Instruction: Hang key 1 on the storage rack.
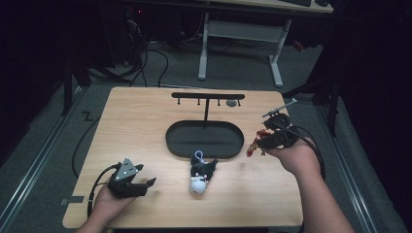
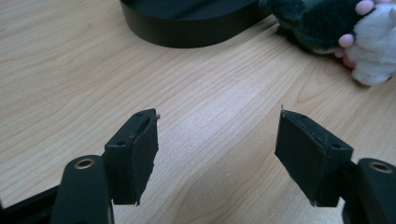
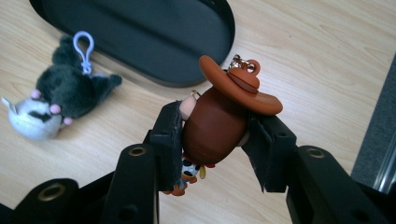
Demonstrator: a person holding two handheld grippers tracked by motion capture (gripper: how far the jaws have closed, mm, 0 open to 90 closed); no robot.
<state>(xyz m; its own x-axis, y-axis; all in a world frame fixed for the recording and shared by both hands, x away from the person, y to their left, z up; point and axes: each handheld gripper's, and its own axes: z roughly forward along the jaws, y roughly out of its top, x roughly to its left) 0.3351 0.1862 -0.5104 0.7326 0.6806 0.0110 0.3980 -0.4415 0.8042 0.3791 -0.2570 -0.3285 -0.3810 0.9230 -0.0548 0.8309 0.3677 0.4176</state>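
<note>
right gripper pinches the cowboy charm by its head, ring up, probably for the rack, while left gripper rests spread near the plush.

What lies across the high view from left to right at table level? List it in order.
Left gripper, jaws open over bare wood → black-and-white plush keychain lying just in front of the black oval base of the hanger stand → right gripper, jaws shut on a cowboy figure keychain.

Left tool agape, right tool clamped.
</note>
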